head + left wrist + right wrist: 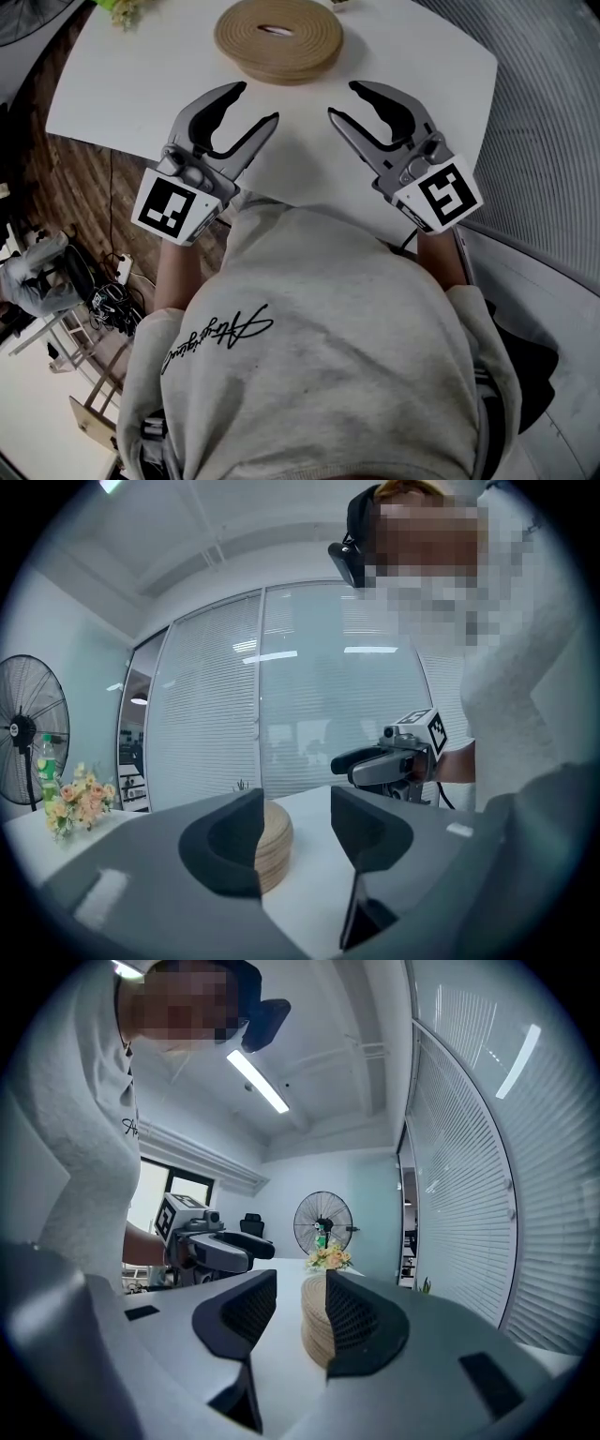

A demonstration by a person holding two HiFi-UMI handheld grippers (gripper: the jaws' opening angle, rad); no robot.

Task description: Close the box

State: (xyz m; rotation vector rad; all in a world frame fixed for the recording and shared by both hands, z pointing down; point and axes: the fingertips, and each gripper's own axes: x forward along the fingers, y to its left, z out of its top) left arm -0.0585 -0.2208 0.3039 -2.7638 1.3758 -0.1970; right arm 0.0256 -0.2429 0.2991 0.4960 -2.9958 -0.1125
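Observation:
A round tan box (278, 37) lies on the white table (141, 84) at its far middle, lid on and flush as far as I can see. My left gripper (257, 103) hovers over the table's near left and points toward the box. It is open, with nothing between its jaws. My right gripper (342, 99) mirrors it on the near right, also open and empty, its gap narrower. In the left gripper view the box (272, 844) shows behind the left jaw. In the right gripper view the box (315, 1321) stands between the jaws, farther off.
A small bunch of flowers (127, 11) sits at the table's far left corner. A standing fan (322, 1224) is beyond it. Wooden floor with cables (112, 291) lies left of the table. A curved glass wall with blinds (553, 112) runs along the right.

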